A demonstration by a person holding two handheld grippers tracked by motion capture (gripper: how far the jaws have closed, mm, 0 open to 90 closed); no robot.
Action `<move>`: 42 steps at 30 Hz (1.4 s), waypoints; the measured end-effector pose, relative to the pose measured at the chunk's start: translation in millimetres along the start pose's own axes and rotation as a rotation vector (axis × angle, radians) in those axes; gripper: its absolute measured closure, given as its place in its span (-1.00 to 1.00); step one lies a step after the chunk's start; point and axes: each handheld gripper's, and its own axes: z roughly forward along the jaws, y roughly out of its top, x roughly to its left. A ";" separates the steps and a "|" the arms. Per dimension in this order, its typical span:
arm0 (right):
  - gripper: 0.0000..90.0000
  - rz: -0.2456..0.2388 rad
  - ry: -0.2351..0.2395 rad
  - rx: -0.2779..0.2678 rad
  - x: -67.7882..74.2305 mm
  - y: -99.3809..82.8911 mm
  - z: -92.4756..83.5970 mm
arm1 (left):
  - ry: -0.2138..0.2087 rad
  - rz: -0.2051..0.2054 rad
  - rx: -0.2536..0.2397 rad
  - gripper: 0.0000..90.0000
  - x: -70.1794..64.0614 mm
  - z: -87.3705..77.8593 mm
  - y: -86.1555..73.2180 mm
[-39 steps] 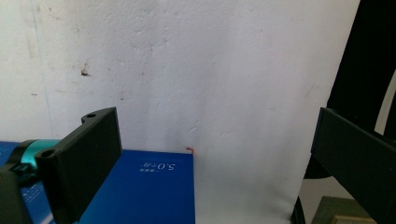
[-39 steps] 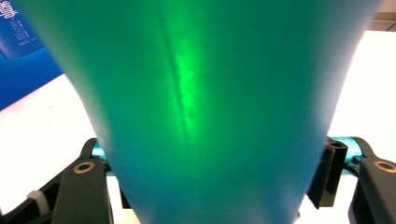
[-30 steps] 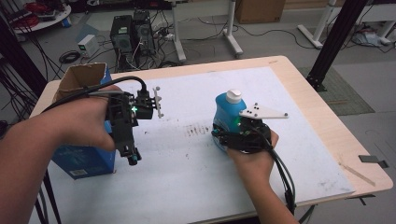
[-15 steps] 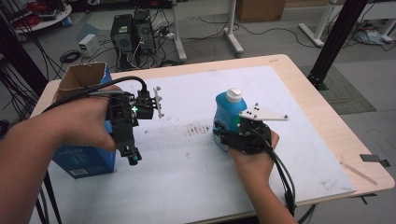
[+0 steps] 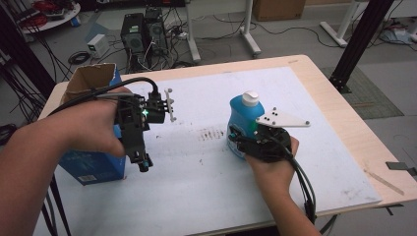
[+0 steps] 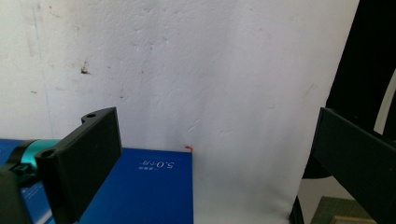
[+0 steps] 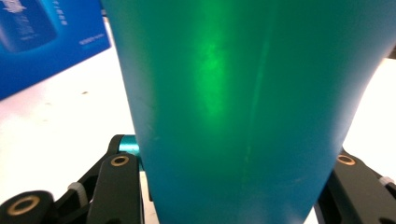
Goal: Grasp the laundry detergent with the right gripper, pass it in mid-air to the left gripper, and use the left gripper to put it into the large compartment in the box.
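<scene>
A blue bottle [image 5: 242, 118] with a white cap is seen upright on the white-covered worktop [image 5: 206, 191], right of centre. The right gripper [image 5: 241, 142] is clamped on its lower body. The left gripper [image 5: 143, 164] is held above the worktop, jaws apart and empty, beside an open blue box [image 5: 93, 164].

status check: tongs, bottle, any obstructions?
Right tongs closed on the blue bottle, which stands upright on the white sheet. Left tongs open, empty, above the sheet beside the blue box. Nothing between them.
</scene>
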 end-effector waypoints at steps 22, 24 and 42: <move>0.03 -0.196 0.450 0.042 10.0 48.1 -23.5 | 0.029 0.089 -0.058 -0.96 -13.2 -46.5 25.2; 0.03 -0.210 0.510 0.038 15.0 50.7 -24.4 | 0.030 0.102 -0.066 -0.96 -15.4 -50.7 29.7; 0.03 -0.313 0.843 0.061 54.4 55.7 -8.2 | -0.008 0.181 -0.080 -0.96 -35.7 -62.2 52.7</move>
